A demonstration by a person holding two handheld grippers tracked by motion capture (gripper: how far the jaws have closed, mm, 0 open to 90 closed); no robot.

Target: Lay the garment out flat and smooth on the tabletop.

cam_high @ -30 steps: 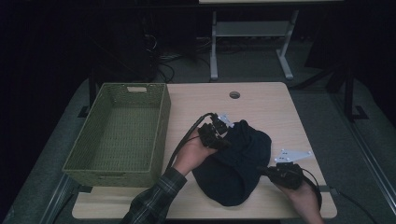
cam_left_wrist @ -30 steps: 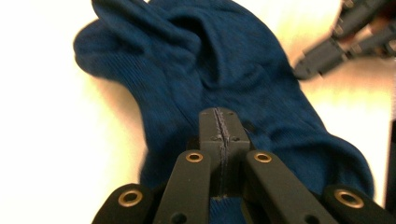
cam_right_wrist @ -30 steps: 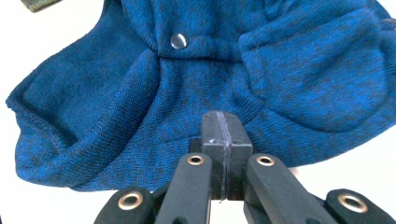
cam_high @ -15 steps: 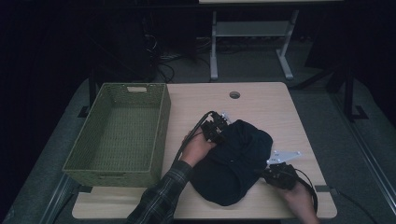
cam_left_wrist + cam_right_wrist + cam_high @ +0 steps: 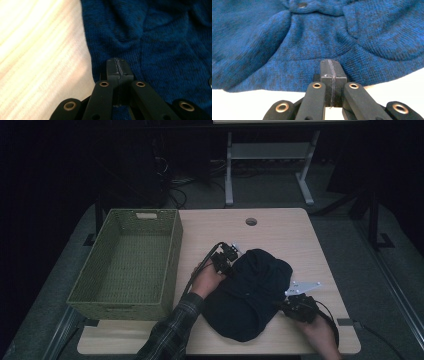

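A dark blue knitted sweater (image 5: 250, 295) with a button (image 5: 302, 4) lies bunched on the front half of the wooden table (image 5: 285, 235). My left gripper (image 5: 234, 264) is at the sweater's upper left edge, and its shut jaws rest on the knit (image 5: 155, 50) beside the bare tabletop (image 5: 37, 62). My right gripper (image 5: 284, 304) is at the sweater's right side, jaws shut, tip against the hem (image 5: 287, 62). The pads of both grippers meet flush, and I see no cloth pinched between them.
A green woven basket (image 5: 120, 309) stands empty along the table's left side. A round cable hole (image 5: 251, 221) is near the far edge. A white desk frame (image 5: 267, 155) stands on the floor behind the table. Cables trail from both grippers.
My left hand has come down toward the table, and the raised part of the sweater beside it has settled lower and flatter. The right hand has hardly moved.
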